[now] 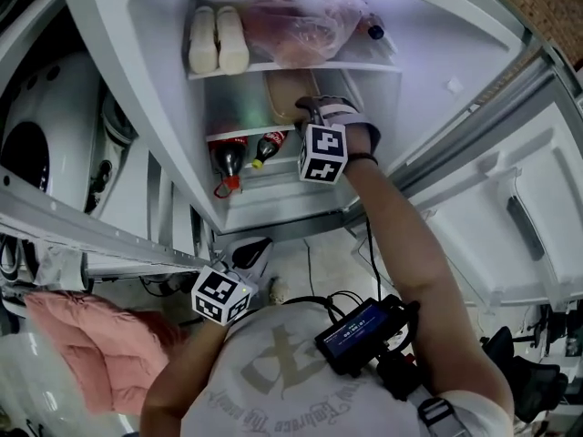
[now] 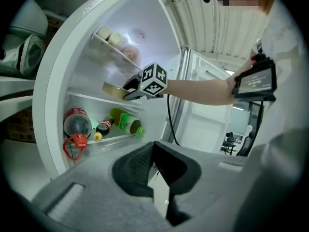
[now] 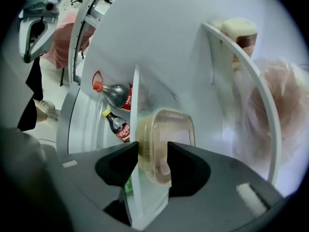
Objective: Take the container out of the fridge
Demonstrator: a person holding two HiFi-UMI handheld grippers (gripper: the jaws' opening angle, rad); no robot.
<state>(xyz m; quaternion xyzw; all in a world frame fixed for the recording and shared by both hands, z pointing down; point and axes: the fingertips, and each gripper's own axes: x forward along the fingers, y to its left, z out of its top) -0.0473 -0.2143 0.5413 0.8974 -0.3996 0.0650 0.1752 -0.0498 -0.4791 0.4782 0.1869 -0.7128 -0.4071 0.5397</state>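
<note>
A clear lidded plastic container [image 1: 281,98] [image 2: 112,89] [image 3: 166,129] lies at the front of the fridge's middle glass shelf [image 3: 133,110]. My right gripper [image 1: 305,109] [image 3: 152,153] reaches into the fridge, and its two jaws press on the container's near edge, one on the lid side and one on the underside. It shows in the left gripper view as the right gripper [image 2: 131,89] with its marker cube. My left gripper [image 1: 250,248] [image 2: 153,151] hangs low in front of the fridge with its tips together and nothing between them.
Two cola bottles [image 1: 228,157] [image 3: 116,94] and a green bottle [image 2: 126,121] lie on the bottom shelf. Two white bottles [image 1: 217,39] and a bag of food [image 1: 296,21] sit on the top shelf. The open fridge door [image 1: 510,217] stands at the right, a pink cloth [image 1: 91,335] at the lower left.
</note>
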